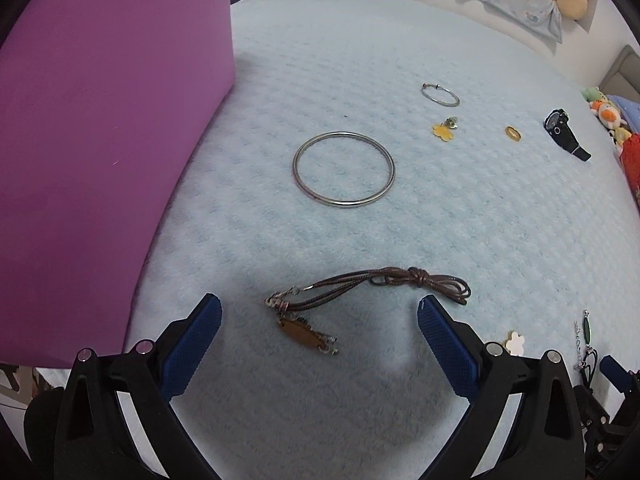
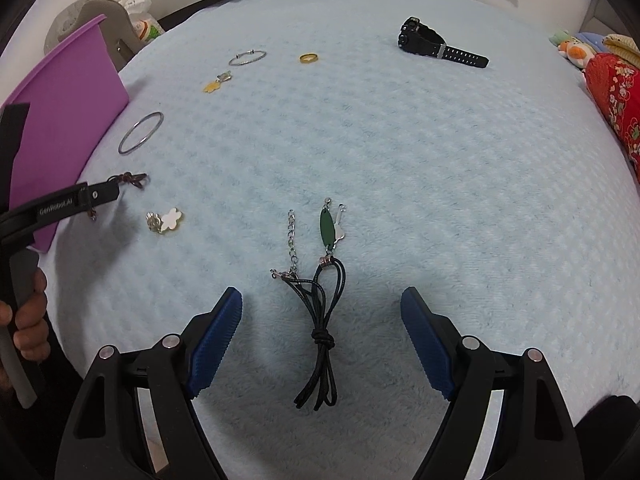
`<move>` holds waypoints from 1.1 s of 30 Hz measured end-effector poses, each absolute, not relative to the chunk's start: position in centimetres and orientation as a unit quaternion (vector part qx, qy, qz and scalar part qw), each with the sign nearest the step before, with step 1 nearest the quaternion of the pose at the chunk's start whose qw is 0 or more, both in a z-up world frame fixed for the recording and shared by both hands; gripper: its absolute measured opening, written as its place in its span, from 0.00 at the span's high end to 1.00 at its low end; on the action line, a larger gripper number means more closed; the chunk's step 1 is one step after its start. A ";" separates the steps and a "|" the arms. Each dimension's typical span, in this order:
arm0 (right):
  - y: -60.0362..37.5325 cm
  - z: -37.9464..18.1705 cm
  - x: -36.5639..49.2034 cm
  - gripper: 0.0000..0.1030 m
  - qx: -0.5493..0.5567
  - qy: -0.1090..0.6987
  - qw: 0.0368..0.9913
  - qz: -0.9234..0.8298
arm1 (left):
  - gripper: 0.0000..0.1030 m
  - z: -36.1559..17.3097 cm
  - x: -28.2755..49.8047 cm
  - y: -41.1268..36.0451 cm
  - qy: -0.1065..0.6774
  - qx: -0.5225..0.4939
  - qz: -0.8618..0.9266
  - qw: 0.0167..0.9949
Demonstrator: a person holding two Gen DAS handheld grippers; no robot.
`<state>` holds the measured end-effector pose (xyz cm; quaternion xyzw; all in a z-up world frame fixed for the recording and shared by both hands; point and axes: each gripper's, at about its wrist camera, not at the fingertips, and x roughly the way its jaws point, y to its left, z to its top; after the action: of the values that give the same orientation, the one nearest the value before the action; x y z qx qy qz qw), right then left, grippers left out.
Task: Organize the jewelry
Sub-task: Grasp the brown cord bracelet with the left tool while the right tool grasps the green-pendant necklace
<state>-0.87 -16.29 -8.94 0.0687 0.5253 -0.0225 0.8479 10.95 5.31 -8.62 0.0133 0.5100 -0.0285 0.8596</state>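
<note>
Both our grippers gape, grasping nothing: the brown cord necklace (image 1: pixel 356 296) lies between the left gripper (image 1: pixel 320 312) fingertips, the black cord necklace (image 2: pixel 320 320) between the right gripper (image 2: pixel 322 308) fingertips.

Two necklaces (image 2: pixel 320 300), two bangles (image 1: pixel 344 168), two flower charms (image 2: pixel 170 219), one ring (image 2: pixel 309 57), one watch (image 2: pixel 436 43).

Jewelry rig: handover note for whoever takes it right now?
Left gripper: open, empty, fingers either side of the brown cord necklace.
Right gripper: open, empty, over the black cord necklace with green pendant.
Still loose on the blue blanket: large silver bangle, thin bangle, gold ring, two flower charms, black watch.
Purple box on the left.
Nothing visibly stowed; everything left.
</note>
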 end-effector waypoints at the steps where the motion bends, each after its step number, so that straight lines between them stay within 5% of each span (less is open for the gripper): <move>1: -16.3 -9.0 -0.9 0.24 0.067 0.526 0.848 -0.023 | 0.06 -8.7 11.0 5.2 0.510 0.016 -0.029 0.860; 20: -16.0 -10.3 -0.5 0.25 0.026 0.509 0.860 -0.037 | 0.05 -10.6 11.6 3.9 0.490 0.039 -0.028 0.870; 26: -15.2 -10.2 -0.8 0.43 0.010 0.501 0.865 -0.024 | 0.09 -10.5 11.4 3.9 0.491 0.038 -0.029 0.870; 29: -14.7 -10.1 -0.8 0.52 0.003 0.502 0.865 -0.018 | 0.24 -10.2 11.2 3.8 0.492 0.032 -0.043 0.869; 33: -14.5 -10.0 -0.9 0.65 0.008 0.502 0.865 -0.008 | 0.60 -9.6 10.8 2.4 0.485 0.045 -0.066 0.871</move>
<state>-0.87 -14.46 -9.97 0.0080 0.5024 -0.0077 0.8646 10.80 2.41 -9.64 0.0453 0.4851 -0.0662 0.8708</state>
